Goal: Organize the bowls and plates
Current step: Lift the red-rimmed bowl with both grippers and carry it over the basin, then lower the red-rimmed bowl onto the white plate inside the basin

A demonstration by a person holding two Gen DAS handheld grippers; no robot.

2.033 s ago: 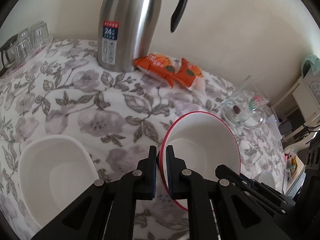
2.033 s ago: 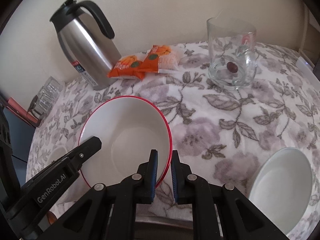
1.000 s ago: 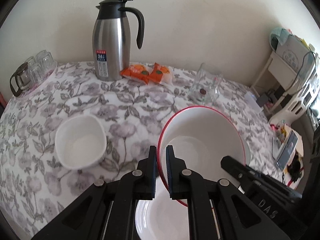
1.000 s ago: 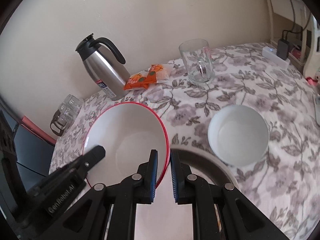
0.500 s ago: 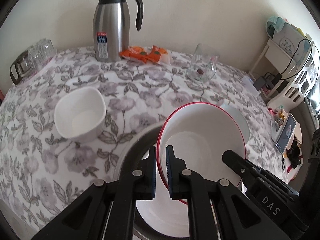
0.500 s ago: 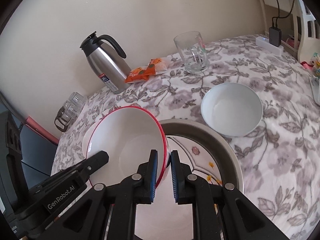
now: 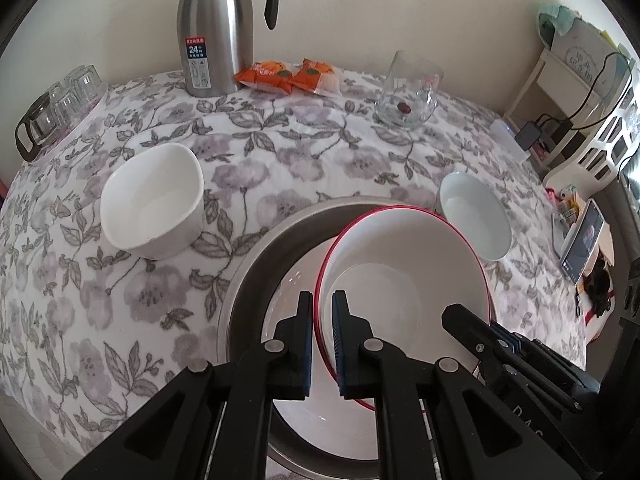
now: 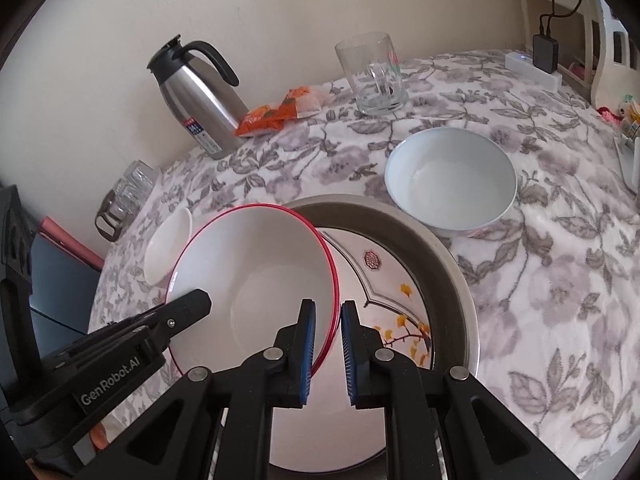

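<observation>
Gripping the red-rimmed bowl (image 7: 404, 280) above the metal basin (image 8: 448, 264), both claws stay pinched on its rim, white bowls flanking.

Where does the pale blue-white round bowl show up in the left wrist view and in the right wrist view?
Left wrist: pale blue-white round bowl sits right of centre, just beyond the red-rimmed bowl.
Right wrist: pale blue-white round bowl sits upper right, behind the metal basin.
Shared landmark: the steel thermos jug by the wall.
</observation>
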